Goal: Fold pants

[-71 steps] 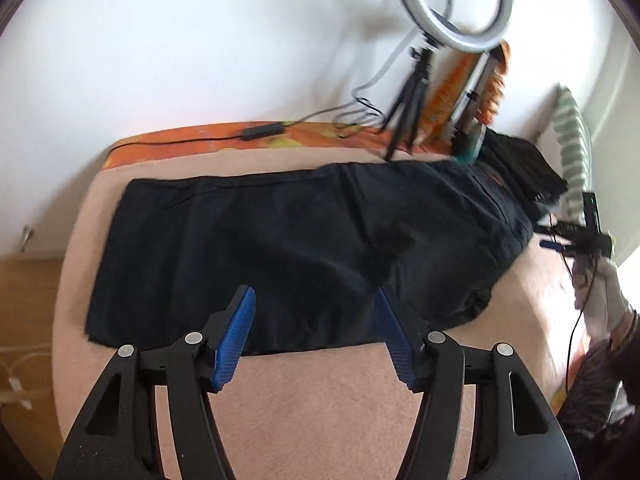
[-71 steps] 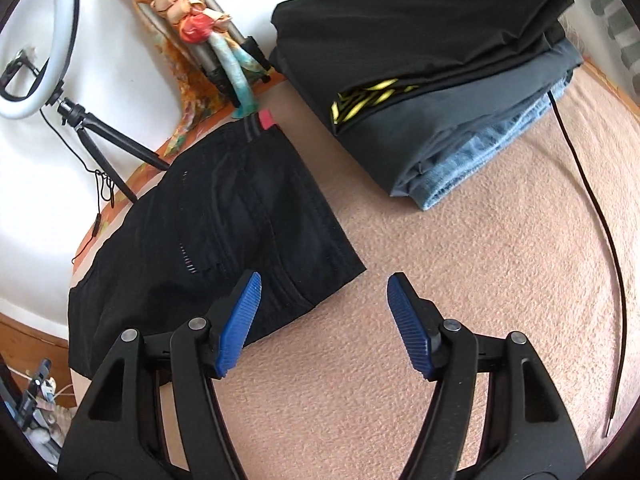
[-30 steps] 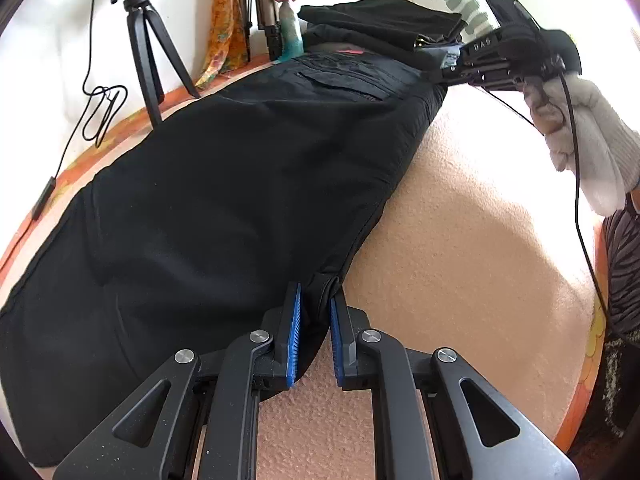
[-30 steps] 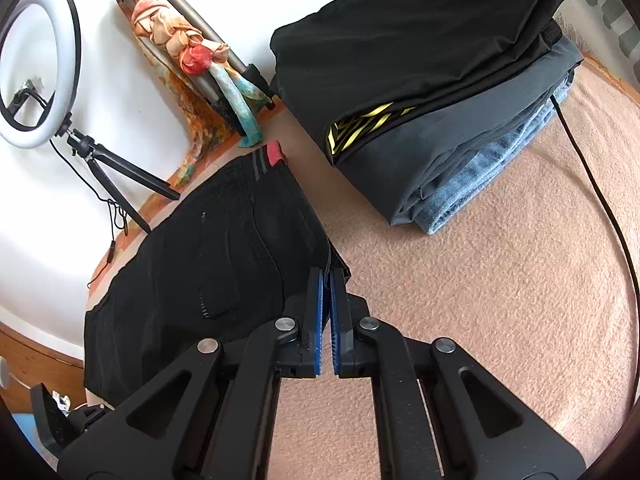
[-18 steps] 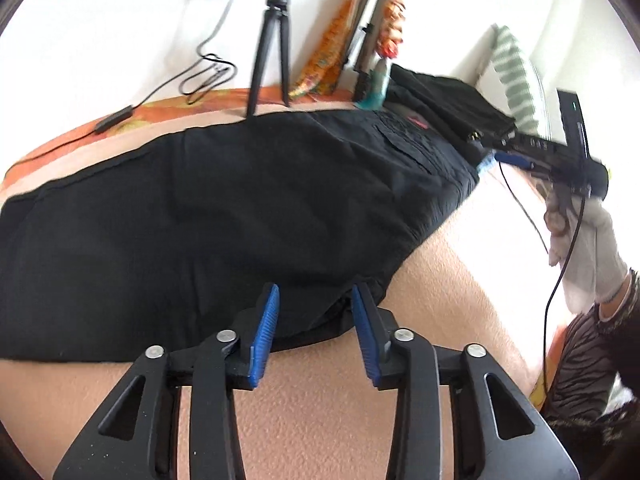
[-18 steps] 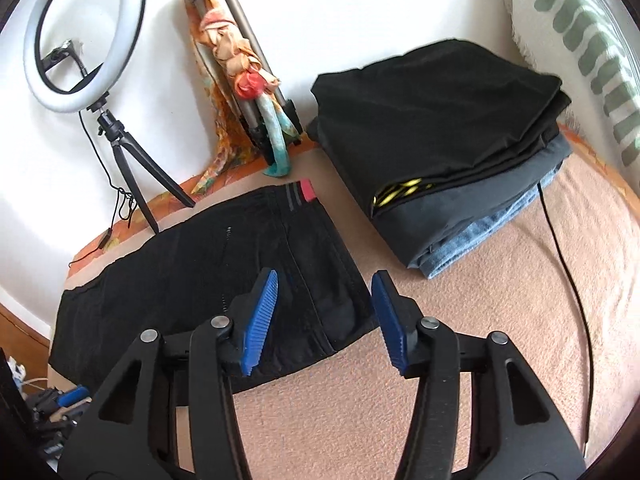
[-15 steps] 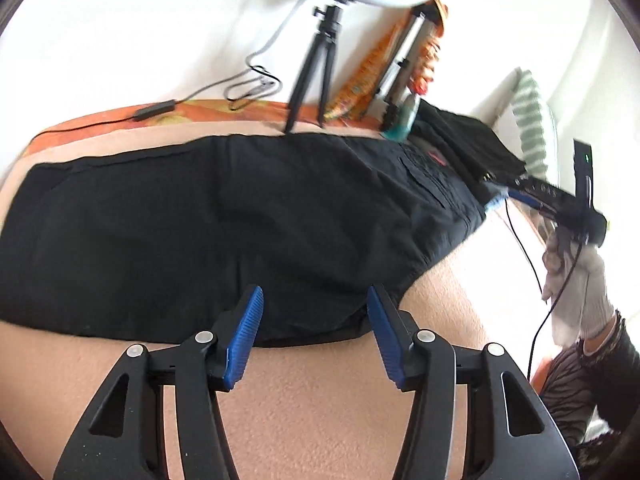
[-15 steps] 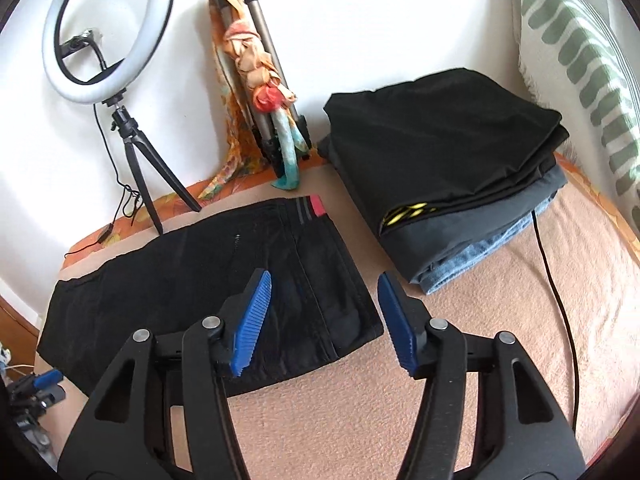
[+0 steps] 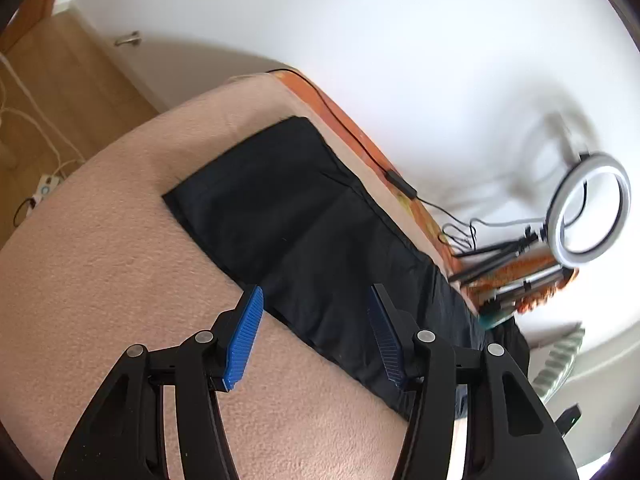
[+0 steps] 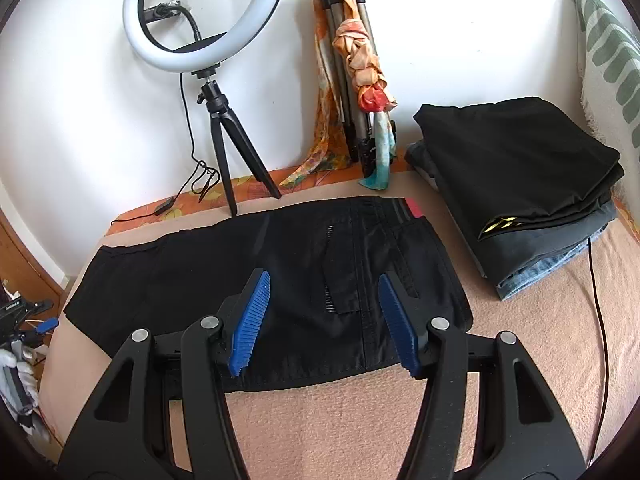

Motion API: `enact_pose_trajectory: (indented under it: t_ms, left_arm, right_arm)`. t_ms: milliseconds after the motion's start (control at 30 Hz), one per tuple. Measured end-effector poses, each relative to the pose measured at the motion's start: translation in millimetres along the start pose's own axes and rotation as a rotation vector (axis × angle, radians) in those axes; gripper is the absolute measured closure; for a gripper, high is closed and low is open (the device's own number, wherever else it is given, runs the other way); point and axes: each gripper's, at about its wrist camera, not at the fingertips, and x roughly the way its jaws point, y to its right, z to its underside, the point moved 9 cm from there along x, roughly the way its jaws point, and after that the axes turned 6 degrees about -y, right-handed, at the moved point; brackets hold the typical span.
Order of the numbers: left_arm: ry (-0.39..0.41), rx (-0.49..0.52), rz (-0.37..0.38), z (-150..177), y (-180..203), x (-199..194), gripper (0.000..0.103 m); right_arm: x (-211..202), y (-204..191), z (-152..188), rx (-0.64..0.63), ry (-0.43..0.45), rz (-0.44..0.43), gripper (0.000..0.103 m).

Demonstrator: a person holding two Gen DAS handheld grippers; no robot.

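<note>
Both tools stand released, with nothing between their blue pads. Seen from the right wrist, the right tool [image 10: 324, 316] hangs over the waist end of the black pants [image 10: 280, 280], its pads apart and clear of the cloth. The left tool [image 9: 316, 334] hangs over the near edge of the same pants [image 9: 304, 232] toward the leg end, also apart from the fabric.

These pants lie flat and lengthwise on the pinkish blanket [image 10: 360, 420] of the bed, folded so one leg covers the other, with the waistband and a small red tag at the right end and the hems at the left end. Just right of the waistband sits a stack of folded clothes [image 10: 516, 184], black on top and blue denim at the bottom. Beyond the far edge of the pants a ring light [image 10: 204, 16] stands on a small tripod against the white wall, near a folded tripod wrapped in an orange scarf [image 10: 356, 60]. A thin black cable [image 10: 598, 320] runs along the blanket at the right.
</note>
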Motion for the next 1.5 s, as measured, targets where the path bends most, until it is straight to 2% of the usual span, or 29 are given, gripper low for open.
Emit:
enact_pose_trajectory:
  t_ms: [167, 433, 633, 900, 1033, 1067, 1133, 1200, 1267, 1500]
  left_arm:
    - [0.044, -0.122, -0.047, -19, -39, 0, 0.05]
    - [0.054, -0.141, -0.114, -35, -62, 12, 0.05]
    - [0.079, -0.123, -0.159, -45, -60, 14, 0.05]
    - [0.095, -0.114, -0.148, -53, -56, 20, 0.05]
    - [0.084, -0.044, -0.186, -54, -47, 27, 0.05]
    - [0.085, -0.018, -0.202, -54, -44, 30, 0.052]
    - [0.081, 0.02, -0.215, -54, -39, 36, 0.069]
    - [0.071, 0.026, -0.187, -53, -36, 43, 0.082]
    - [0.058, 0.03, -0.157, -51, -32, 48, 0.09]
    - [0.098, 0.158, -0.13, -45, 8, 38, 0.093]
  right_arm:
    - [2, -9, 5, -0.026, -0.007, -0.007, 0.043]
    - [2, -8, 5, -0.018, -0.005, -0.007, 0.043]
    - [4, -2, 5, 0.018, -0.015, -0.015, 0.043]
    - [9, -3, 7, 0.018, -0.034, -0.022, 0.043]
    - [13, -4, 10, 0.014, -0.047, -0.023, 0.043]
    - [14, -5, 10, 0.013, -0.049, -0.023, 0.043]
    - [15, -6, 11, 0.009, -0.049, -0.023, 0.043]
    - [15, -6, 11, 0.008, -0.047, -0.019, 0.043]
    - [15, -5, 11, 0.01, -0.048, -0.017, 0.043]
    - [15, -3, 11, 0.03, -0.053, -0.035, 0.043]
